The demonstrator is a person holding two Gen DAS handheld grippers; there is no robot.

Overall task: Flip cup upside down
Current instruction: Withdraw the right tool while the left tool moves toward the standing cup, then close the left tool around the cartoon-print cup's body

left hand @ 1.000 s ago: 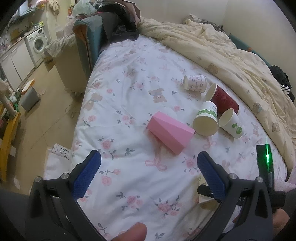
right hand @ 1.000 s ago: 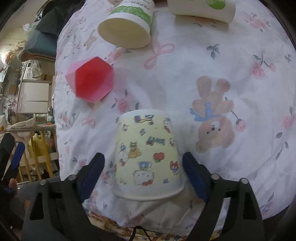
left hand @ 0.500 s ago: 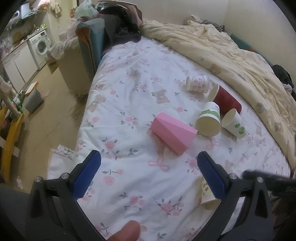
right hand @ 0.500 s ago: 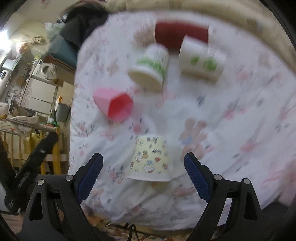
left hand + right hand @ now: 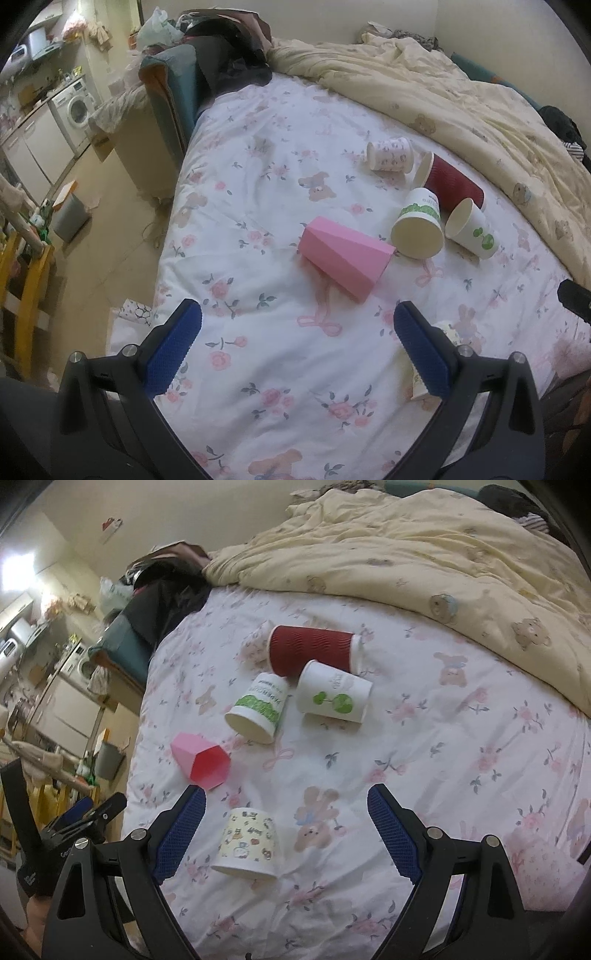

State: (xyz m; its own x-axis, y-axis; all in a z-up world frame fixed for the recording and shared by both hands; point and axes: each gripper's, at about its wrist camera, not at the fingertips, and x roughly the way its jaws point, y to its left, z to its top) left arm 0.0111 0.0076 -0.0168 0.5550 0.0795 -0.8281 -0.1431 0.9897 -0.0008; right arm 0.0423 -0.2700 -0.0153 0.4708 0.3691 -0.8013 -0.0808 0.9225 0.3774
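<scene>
A cartoon-print paper cup (image 5: 248,843) stands upside down on the floral bed sheet (image 5: 424,746), near the bed's front edge. My right gripper (image 5: 286,834) is open and empty, pulled back above it, not touching. In the left wrist view the same cup (image 5: 448,334) is mostly hidden behind the right finger. My left gripper (image 5: 297,349) is open and empty over the sheet (image 5: 258,184). A pink faceted cup (image 5: 343,256) lies on its side ahead of it, also in the right wrist view (image 5: 201,760).
A green-banded cup (image 5: 258,709), a white cup with green dots (image 5: 334,698), a red ribbed cup (image 5: 312,650) and a small patterned cup (image 5: 389,154) lie on their sides mid-bed. A cream duvet (image 5: 424,554) covers the far side. The floor drops off left (image 5: 96,236).
My right gripper has let go of the cartoon cup and drawn back and up; the cup stays upside down. My left gripper has barely moved.
</scene>
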